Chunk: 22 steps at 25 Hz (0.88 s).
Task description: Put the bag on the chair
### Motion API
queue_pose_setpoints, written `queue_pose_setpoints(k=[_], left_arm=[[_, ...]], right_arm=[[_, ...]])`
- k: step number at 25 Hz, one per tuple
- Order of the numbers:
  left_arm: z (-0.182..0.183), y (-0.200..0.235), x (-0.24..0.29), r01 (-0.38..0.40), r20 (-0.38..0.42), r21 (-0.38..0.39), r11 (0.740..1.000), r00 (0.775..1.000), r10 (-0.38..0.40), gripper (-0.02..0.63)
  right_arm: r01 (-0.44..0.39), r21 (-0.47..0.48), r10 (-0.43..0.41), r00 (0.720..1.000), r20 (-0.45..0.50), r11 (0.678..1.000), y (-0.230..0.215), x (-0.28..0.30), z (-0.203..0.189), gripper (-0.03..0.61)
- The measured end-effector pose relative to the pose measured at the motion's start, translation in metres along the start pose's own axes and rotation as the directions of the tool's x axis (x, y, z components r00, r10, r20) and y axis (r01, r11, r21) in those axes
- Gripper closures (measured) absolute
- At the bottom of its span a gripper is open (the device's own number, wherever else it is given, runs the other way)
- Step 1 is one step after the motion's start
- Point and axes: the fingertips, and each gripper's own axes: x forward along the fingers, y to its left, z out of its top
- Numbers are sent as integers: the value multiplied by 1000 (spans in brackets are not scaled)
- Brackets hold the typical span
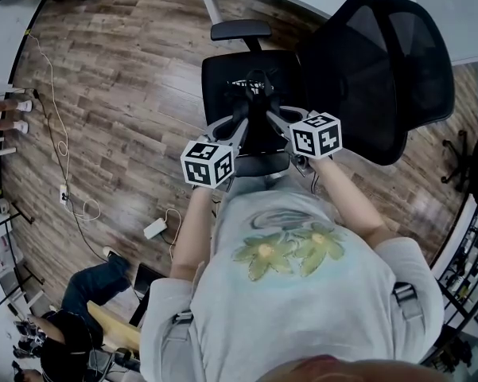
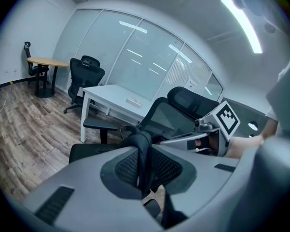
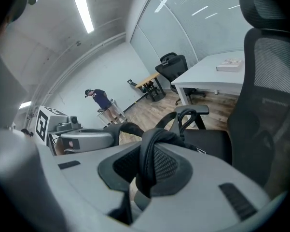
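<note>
Head view: left gripper [image 1: 240, 119] and right gripper [image 1: 272, 118] fingers are each pinching the black bag [image 2: 143, 153] straps over the chair [image 1: 219, 74] seat's middle; releasing is remaining.

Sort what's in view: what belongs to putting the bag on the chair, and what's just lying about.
Job: chair; bag, held over it by its straps; left gripper and right gripper, both shut on the straps.
Lying about: floor cable; white desk; round table; spare office chair.
</note>
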Motion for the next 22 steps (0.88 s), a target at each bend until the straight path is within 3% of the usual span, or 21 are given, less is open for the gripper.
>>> queue_pose_setpoints(k=[9,22], left_arm=[[-60,-4,2,-20,-89,-35,999,996,16,548],[-137,-15,1,-33,-222,-57,998,975,20,548]], right_arm=[[28,58,-26,999,-37,998,-3,-4,-47,526],[60,47,-50,983,-179,997,-8,-9,-124,525]])
